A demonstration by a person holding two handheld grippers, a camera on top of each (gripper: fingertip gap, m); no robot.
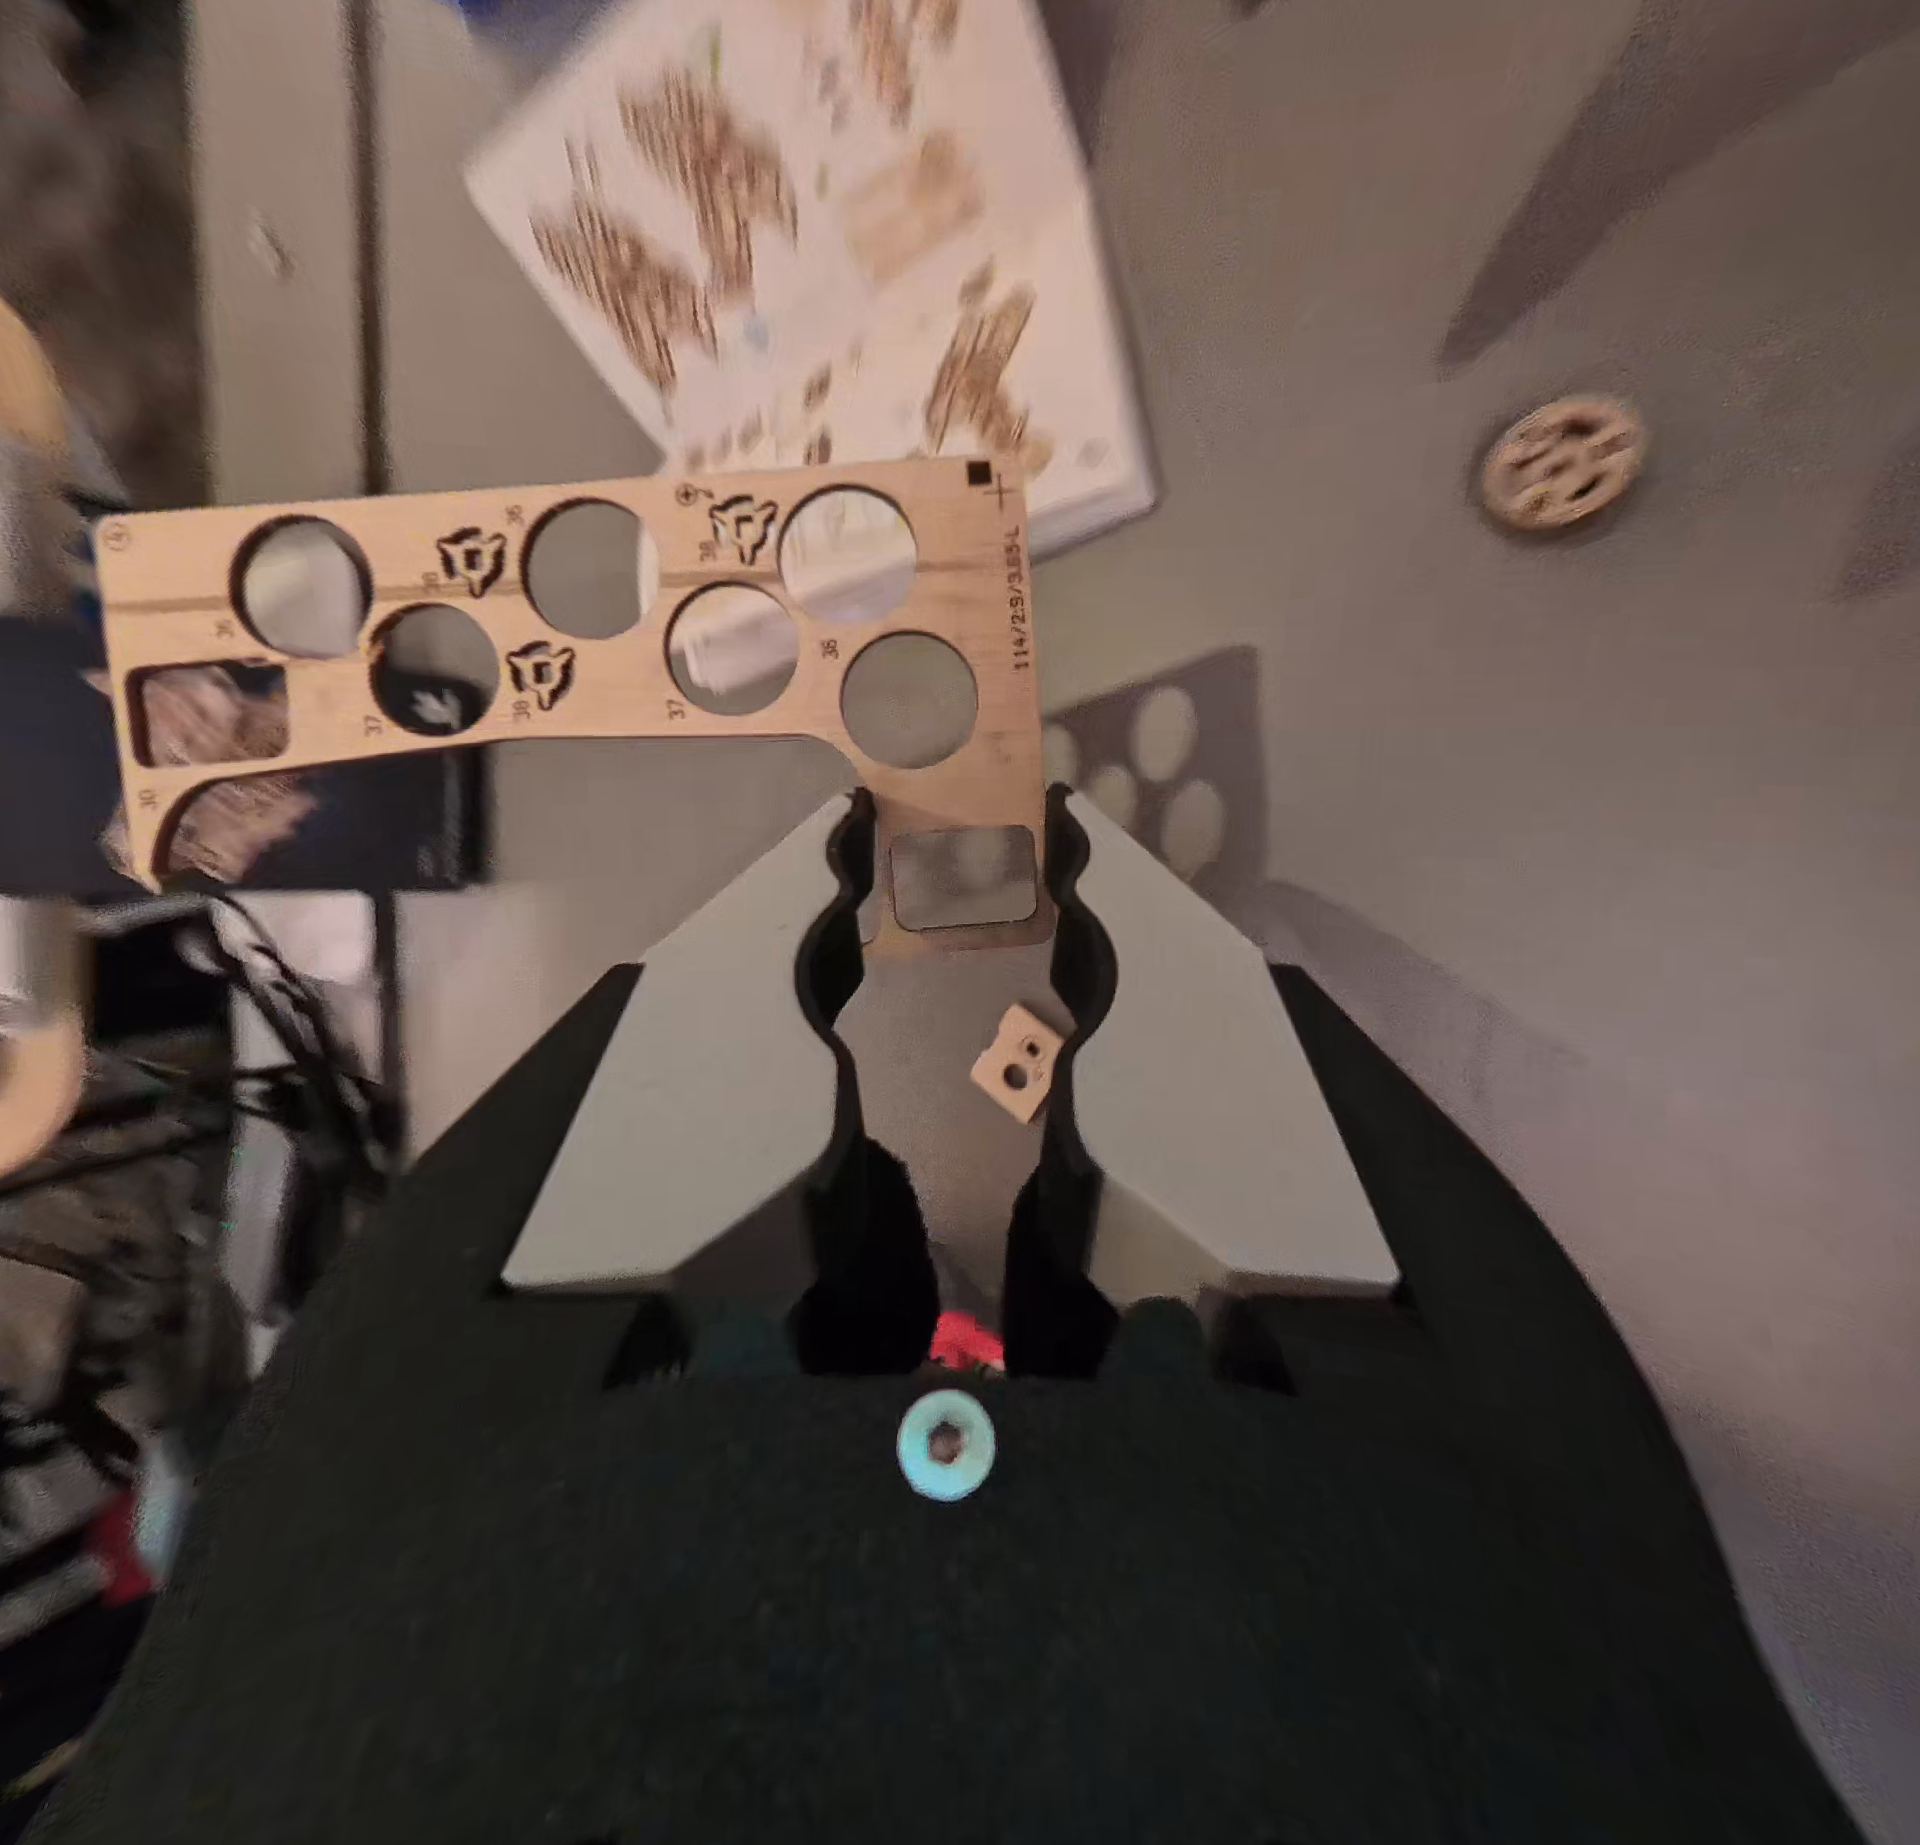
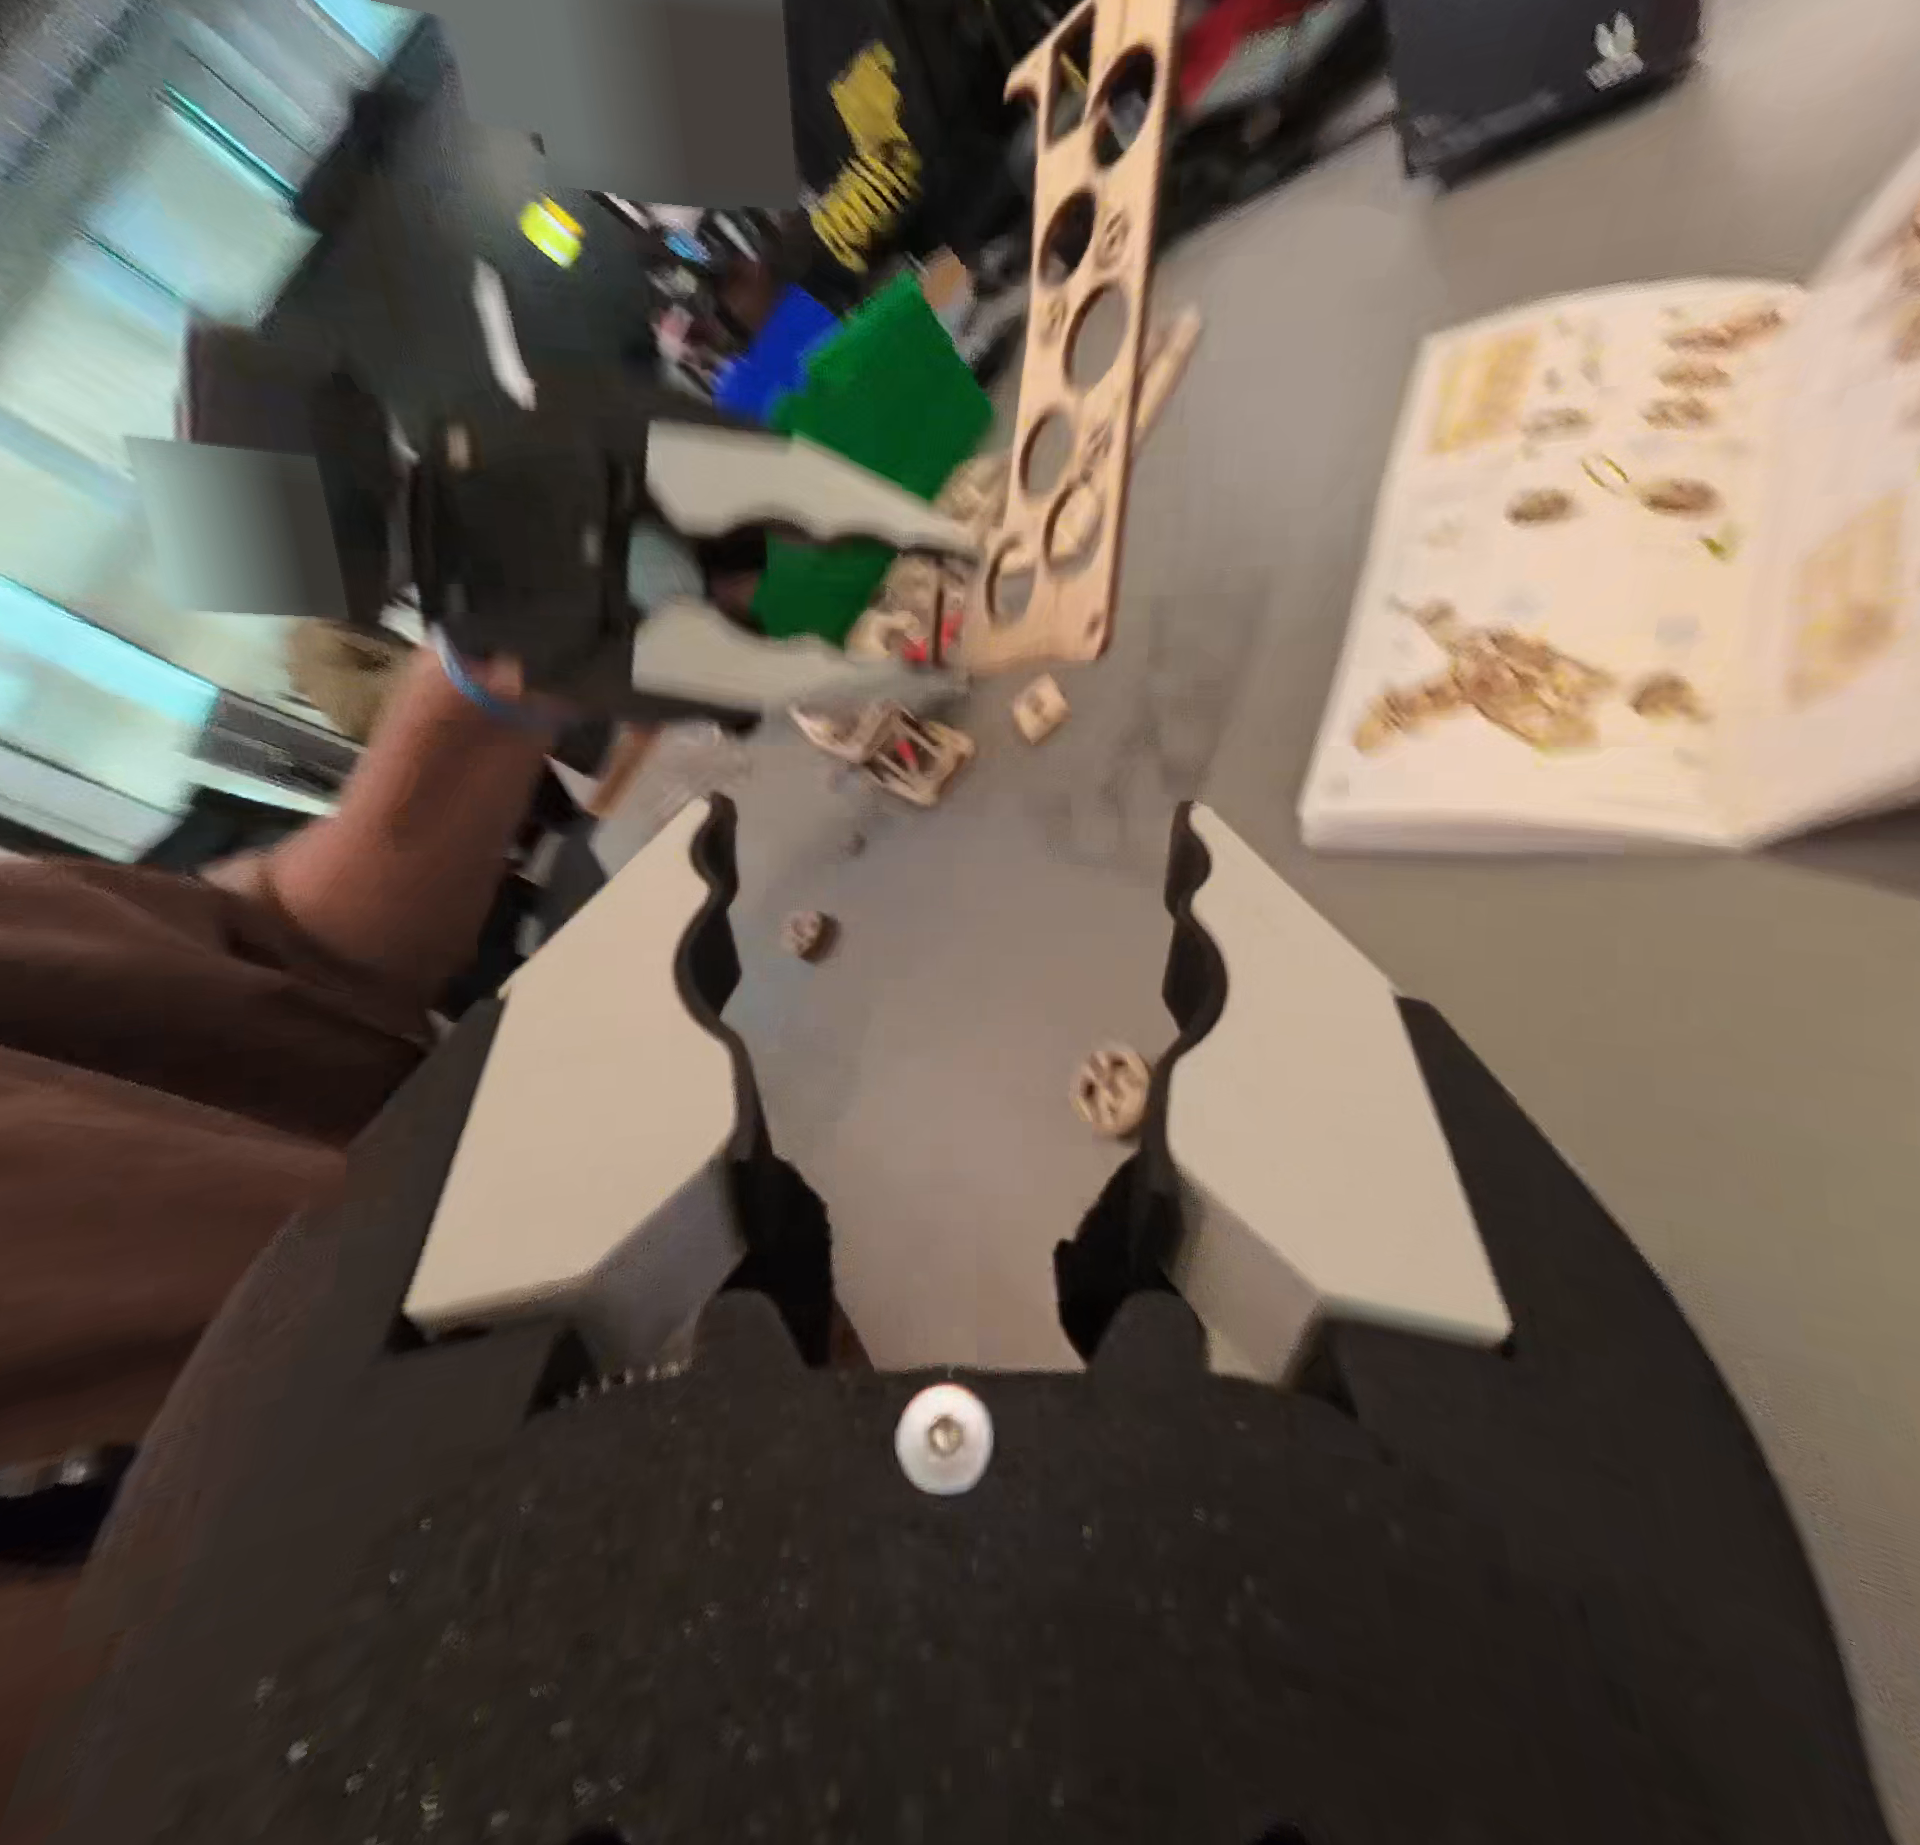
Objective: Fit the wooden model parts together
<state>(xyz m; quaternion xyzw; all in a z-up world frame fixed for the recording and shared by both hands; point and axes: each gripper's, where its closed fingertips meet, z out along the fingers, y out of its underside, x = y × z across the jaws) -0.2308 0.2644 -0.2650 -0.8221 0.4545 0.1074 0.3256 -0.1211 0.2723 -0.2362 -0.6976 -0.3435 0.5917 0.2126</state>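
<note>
Wooden sheet (image 1: 582, 642): punched with round holes, clamped at its lower corner by the left tool (image 1: 956, 860), lifted above the worktop (image 1: 1558, 964)
Right tool (image 2: 951, 839): fingers apart, empty
Booklet (image 2: 1621, 569): on the worktop, right of the sheet

A plain grey counter (image 2: 1558, 1068) carries the parts; a small round spoked wooden wheel (image 2: 1110, 1091) lies just beside the right hand-held gripper (image 2: 951, 834)'s right finger; a smaller wooden disc (image 2: 808, 934) sits near its left finger; an open white instruction booklet (image 2: 1590, 569) lies ahead to the right; a little square wooden piece with holes (image 2: 1040, 706) rests farther ahead.
</note>
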